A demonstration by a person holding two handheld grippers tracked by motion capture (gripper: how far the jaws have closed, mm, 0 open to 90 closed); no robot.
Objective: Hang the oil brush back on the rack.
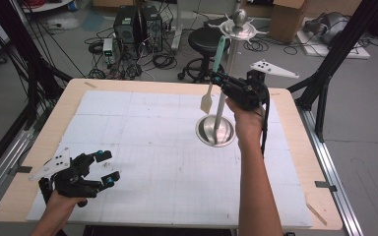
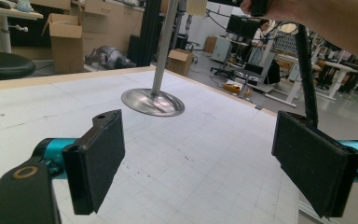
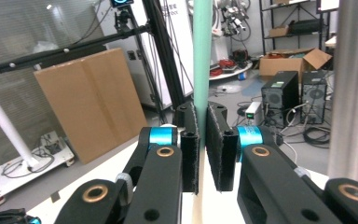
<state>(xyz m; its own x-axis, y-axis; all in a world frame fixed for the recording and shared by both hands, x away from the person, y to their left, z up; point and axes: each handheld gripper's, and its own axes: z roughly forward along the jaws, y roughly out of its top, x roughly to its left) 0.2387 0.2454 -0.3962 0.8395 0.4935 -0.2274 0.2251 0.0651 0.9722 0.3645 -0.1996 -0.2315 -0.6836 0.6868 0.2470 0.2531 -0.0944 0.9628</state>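
Observation:
My right gripper [image 1: 215, 77] is raised over the far right of the table, shut on a utensil with a teal handle [image 1: 220, 51] and a cream blade [image 1: 206, 102] that hangs downward. In the right gripper view the pads [image 3: 190, 144] pinch the teal handle [image 3: 201, 56], which stands upright. Just right of it is a metal stand's pole [image 1: 231, 64], with a round base [image 1: 215, 131] and a dish with hooks on top [image 1: 238, 29]. My left gripper [image 1: 109, 167] rests low at the near left, open with nothing between its fingers [image 2: 98, 163]. The stand's base [image 2: 153, 101] lies ahead of it.
A white gridded mat [image 1: 152, 147] covers the wooden table [image 1: 285, 147]. Beyond the far edge are a black stool [image 1: 207, 39], computer towers [image 1: 138, 22], cables and cardboard boxes [image 1: 288, 17]. Black frame posts [image 1: 334, 54] flank the table.

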